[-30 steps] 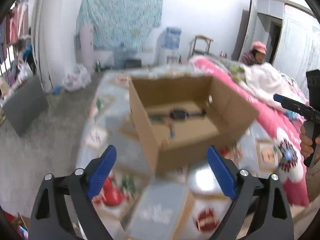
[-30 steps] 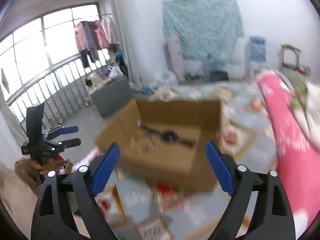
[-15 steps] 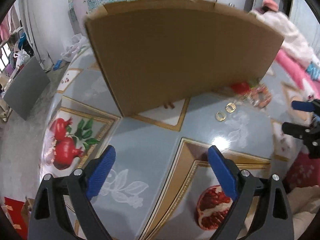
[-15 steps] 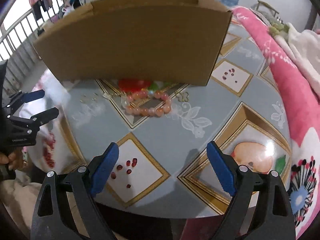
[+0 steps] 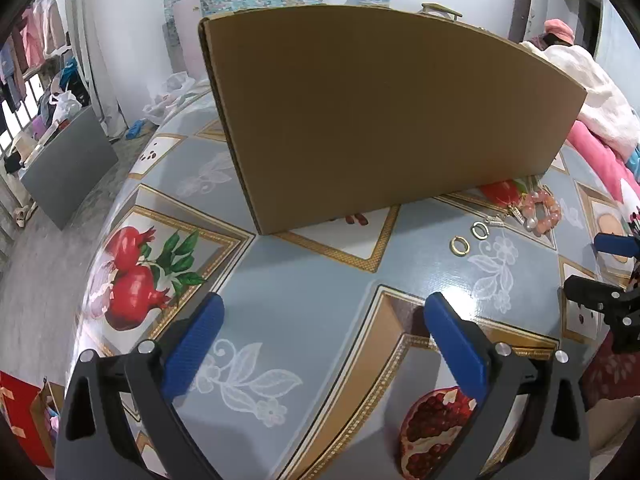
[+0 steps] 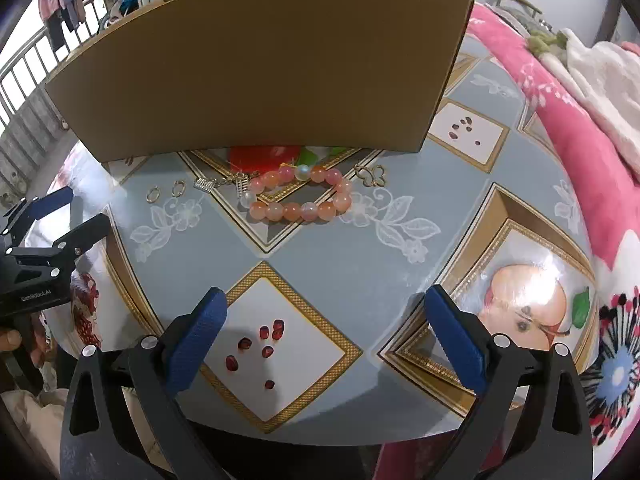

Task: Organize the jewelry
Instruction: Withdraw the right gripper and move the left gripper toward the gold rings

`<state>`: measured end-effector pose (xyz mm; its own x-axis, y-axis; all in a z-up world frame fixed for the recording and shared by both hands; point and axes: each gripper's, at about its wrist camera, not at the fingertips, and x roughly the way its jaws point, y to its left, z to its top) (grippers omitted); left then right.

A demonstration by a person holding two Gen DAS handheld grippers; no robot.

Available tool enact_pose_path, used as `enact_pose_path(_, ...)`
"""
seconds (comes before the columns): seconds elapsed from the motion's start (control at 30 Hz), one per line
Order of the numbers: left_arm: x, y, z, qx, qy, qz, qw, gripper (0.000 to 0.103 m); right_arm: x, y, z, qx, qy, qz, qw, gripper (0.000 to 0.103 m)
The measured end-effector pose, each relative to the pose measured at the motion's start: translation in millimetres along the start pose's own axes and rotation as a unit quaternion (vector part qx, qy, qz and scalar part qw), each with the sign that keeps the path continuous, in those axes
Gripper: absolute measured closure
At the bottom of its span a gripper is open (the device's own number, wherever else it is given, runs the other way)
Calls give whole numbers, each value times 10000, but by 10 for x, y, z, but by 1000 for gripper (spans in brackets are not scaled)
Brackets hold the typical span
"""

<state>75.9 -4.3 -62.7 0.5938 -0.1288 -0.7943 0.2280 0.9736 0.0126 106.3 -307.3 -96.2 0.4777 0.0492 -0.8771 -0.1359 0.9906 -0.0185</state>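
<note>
Left gripper [image 5: 320,332] and right gripper [image 6: 325,330] both opening wide, gripping nothing, hovering over table [image 6: 320,256], bead bracelet [image 6: 298,194] lying beside cardboard box [image 6: 260,64]

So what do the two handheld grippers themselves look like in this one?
Both match: the left gripper and the right gripper have black skeletal frames with cut-out windows, silver bolt heads and ribbed blue finger pads. In the right wrist view, the left gripper's black body carries small white lettering. No cables or sleeves show.
</note>
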Motion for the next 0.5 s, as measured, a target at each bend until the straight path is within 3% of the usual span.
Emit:
enact_pose_path(0.33,-21,-13,-8,-140,28,98,9998,4,-41,-100,-139,-121,-220,169,9995,8)
enact_pose_path(0.4,-19,-20,-6,-138,33,97,9999,4,-79,-141,-144,-32,-233,369,9990,8)
enact_pose_path(0.5,-25,-22,-12,-90,45,58,9999,4,-278,-143,-130,61,-643,728,9953,8)
